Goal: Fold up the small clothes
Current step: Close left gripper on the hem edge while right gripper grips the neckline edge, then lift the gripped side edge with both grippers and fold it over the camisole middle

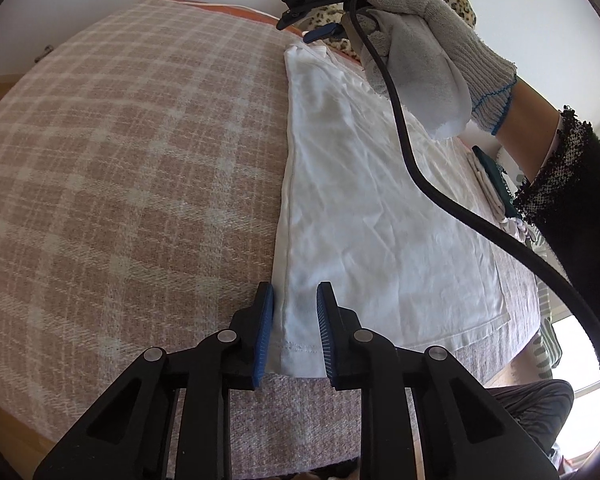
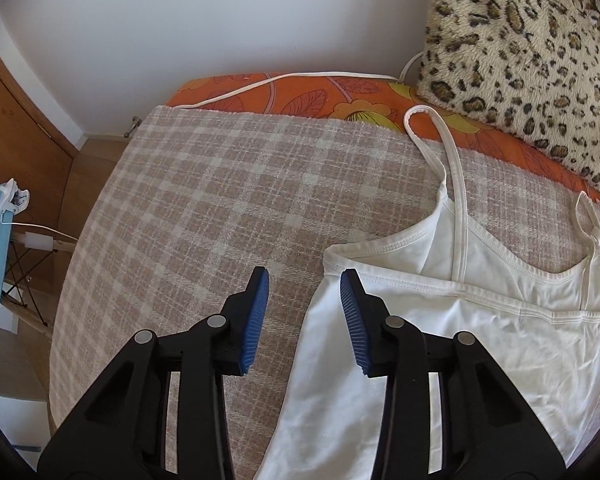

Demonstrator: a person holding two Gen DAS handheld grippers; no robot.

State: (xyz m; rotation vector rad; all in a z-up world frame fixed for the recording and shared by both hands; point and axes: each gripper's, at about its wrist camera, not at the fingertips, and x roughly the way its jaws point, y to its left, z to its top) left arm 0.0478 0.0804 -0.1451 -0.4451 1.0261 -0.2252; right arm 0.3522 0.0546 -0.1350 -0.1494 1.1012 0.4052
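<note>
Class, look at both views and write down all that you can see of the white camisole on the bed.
The white camisole is a thin, creased strappy top of soft knit cloth with stitched hems and two narrow shoulder straps. It lies flat and spread out on the checked blanket, straps toward the leopard-print pillow. The left gripper straddles its bottom hem corner; the right gripper sits at its upper side edge by the armhole, one finger over the cloth. Neither yet pinches it.

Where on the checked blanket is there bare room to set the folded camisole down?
Bare: the pink checked blanket left of the white strappy camisole, up to the orange floral sheet. Crowded: the right side, with the leopard-print cushion at the far corner and small folded items beside the camisole's far edge.
</note>
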